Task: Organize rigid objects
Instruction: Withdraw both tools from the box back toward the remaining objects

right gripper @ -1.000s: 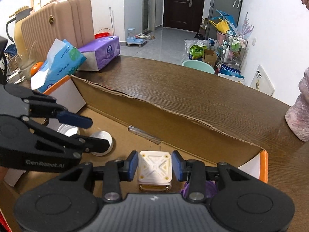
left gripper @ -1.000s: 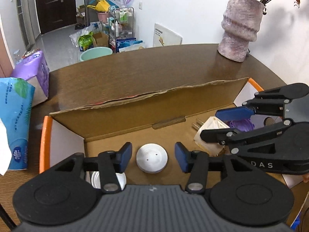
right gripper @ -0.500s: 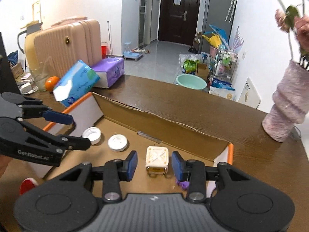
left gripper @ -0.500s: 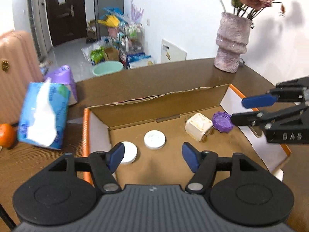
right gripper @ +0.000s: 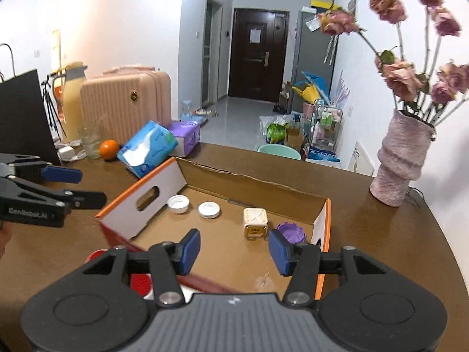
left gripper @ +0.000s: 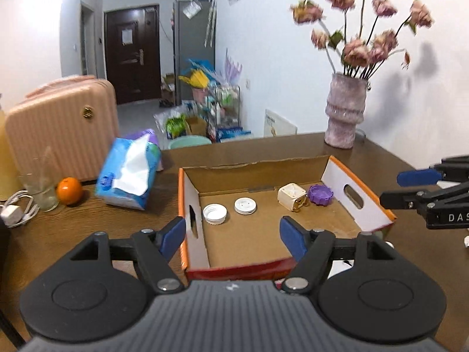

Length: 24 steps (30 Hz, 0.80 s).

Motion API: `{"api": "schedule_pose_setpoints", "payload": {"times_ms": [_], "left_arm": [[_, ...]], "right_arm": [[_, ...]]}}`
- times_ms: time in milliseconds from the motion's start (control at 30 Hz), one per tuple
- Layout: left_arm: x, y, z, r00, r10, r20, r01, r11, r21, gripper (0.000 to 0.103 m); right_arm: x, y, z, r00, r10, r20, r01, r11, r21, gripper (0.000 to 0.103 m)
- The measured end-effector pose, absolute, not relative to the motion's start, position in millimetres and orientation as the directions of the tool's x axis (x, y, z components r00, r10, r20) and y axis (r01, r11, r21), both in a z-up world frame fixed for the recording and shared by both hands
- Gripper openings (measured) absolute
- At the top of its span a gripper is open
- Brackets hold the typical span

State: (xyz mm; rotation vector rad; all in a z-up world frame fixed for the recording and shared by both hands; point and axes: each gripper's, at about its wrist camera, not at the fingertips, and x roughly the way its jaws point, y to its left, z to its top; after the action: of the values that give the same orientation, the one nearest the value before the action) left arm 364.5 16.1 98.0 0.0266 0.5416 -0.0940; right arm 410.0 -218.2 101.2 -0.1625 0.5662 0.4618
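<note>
So the table point(left gripper: 88, 228) was dark brown wood with a visible grain, round-edged on the far right side, sitting in a white-walled room with a dark door point(right gripper: 258, 55) down a grey-tiled hallway. A ribbed pink suitcase point(left gripper: 61, 129) stood off to the left, and a lumpy, ringed pinkish vase point(right gripper: 401, 164) with dried roses sat at the table's far corner.

Middle of the table was a shallow cardboard box point(left gripper: 263, 173), raw brown inside, white side walls with orange edges and oval hand slots, torn along the back rim. Inside, all lying on the floor of the box and apart from each other: a white ridged cap point(left gripper: 215, 213) open side up, a flat white disc point(left gripper: 245, 206) just beside it, a cream cube-shaped plug point(left gripper: 292, 197) with metal prongs, and a purple scalloped cap point(left gripper: 321, 194) right next to the plug.

Left of the box there was a soft blue tissue pack point(left gripper: 129, 173) with a sheet poking out, a purple one point(right gripper: 184, 135) behind it, an orange point(left gripper: 69, 190), a clear glass point(left gripper: 41, 187) and a white charger point(left gripper: 13, 212) with cord.

Both grippers hovered over the near edge of the box. Left gripper point(left gripper: 231, 237) had its blue-padded jaws spreading apart with nothing gripped; right gripper point(right gripper: 234, 249) was the same deal, jaws widening, empty. Something red point(right gripper: 140, 281) peeked out under the right one, couldn't tell what.
</note>
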Motion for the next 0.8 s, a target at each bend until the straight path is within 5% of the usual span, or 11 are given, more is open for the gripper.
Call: {"api": "schedule_pose_setpoints", "payload": {"times_ms": [800], "left_arm": [[114.0,8.5,51.7,0.973,-0.006,-0.232,0.005,1.000,-0.003,0.086]], "right_arm": [[165.5,-234.4,42.7,0.902,0.306,-0.305,-0.311,0.950,0.032,0.077]]}}
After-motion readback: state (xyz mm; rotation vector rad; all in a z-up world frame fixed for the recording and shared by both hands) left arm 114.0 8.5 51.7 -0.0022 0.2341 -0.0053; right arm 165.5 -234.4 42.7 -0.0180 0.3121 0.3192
